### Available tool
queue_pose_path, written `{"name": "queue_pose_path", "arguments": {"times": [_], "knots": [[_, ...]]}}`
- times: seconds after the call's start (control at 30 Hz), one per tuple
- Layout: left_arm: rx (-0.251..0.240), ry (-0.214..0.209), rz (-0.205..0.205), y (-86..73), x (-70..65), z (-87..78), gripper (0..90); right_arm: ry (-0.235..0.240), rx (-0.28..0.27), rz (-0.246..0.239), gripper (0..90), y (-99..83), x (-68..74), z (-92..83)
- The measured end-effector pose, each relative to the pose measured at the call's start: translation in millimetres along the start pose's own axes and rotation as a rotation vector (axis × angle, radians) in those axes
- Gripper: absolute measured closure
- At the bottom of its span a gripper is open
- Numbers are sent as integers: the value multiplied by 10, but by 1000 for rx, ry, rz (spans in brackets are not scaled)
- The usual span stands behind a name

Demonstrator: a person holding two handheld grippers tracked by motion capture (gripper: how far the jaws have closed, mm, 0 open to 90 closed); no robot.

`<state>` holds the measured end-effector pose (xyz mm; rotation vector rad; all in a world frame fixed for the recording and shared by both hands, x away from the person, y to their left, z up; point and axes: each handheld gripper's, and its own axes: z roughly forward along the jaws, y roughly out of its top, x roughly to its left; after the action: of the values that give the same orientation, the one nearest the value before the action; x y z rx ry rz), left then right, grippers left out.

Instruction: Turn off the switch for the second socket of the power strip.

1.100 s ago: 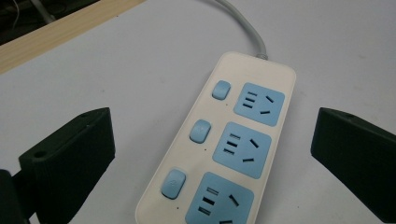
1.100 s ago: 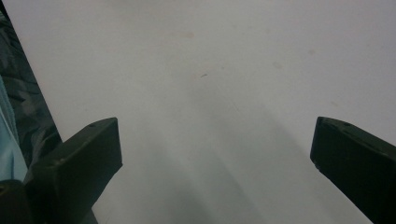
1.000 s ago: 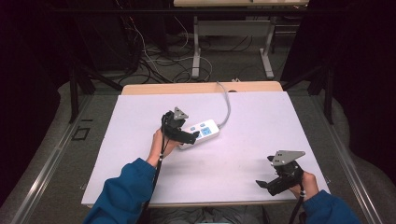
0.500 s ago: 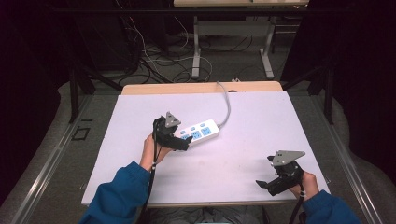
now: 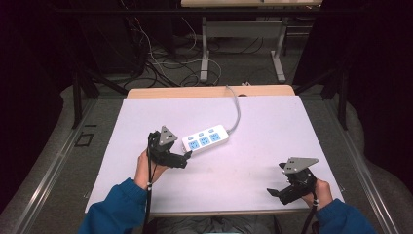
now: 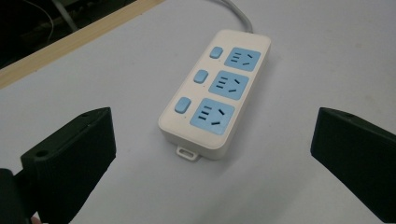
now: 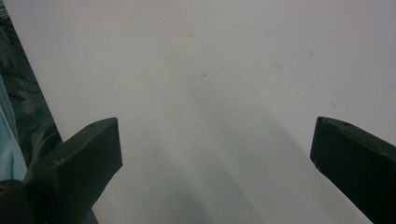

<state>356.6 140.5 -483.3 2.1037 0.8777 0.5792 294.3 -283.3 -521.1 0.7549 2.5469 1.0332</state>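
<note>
Two grippers work over a white tabletop [image 5: 272, 122], and I have just drawn the left gripper [image 5: 186, 157] back toward the near edge: a second ago it sat right at the power strip [image 5: 206, 140], and now its jaws stand spread wide and empty just short of the strip's near end. The left gripper view shows the power strip [image 6: 215, 91] centred between those jaws, three blue sockets and three blue switches facing up, its small mounting tab toward me. I read the retreat as a release or a reset, so a fresh approach is needed before any grasp or press. The strip lies near the tabletop's middle, slightly left, angled toward the far right corner, with its grey cable [image 5: 236, 105] running off over the far edge. My right gripper [image 5: 273, 191] rests by the near right corner, jaws likewise spread over bare surface. Open room lies on all sides of the strip; only the cable limits how far I can pull it toward me.
</note>
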Motion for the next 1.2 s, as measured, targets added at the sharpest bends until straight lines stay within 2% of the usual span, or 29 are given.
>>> {"name": "queue_pose_path", "arguments": {"times": [0.13,0.23,0.3,0.43,0.47,0.53,0.7,0.8,1.03,1.2], "knots": [[3,15,-9,-77,8,-101,0,0,0,1,15,0,0,-1],[10,30,3,-139,27,-173,0,3,8,0,15,2,0,-5],[5,30,-13,-183,18,-212,0,3,8,1,15,2,1,-6],[20,35,3,-258,6,-291,0,3,6,1,15,2,1,-2],[18,34,-4,-276,-5,-304,0,3,0,1,15,0,1,3],[26,41,7,-305,-5,-340,0,1,-8,1,15,-2,3,8],[28,43,-13,-389,-4,-405,0,2,-3,1,15,-1,2,6],[35,52,-9,-443,8,-451,0,-1,9,-4,15,2,-2,-3],[18,67,-26,-563,2,-556,0,-4,4,-5,15,2,0,2],[28,69,-17,-654,-13,-611,0,-3,7,4,15,1,6,4]]}}
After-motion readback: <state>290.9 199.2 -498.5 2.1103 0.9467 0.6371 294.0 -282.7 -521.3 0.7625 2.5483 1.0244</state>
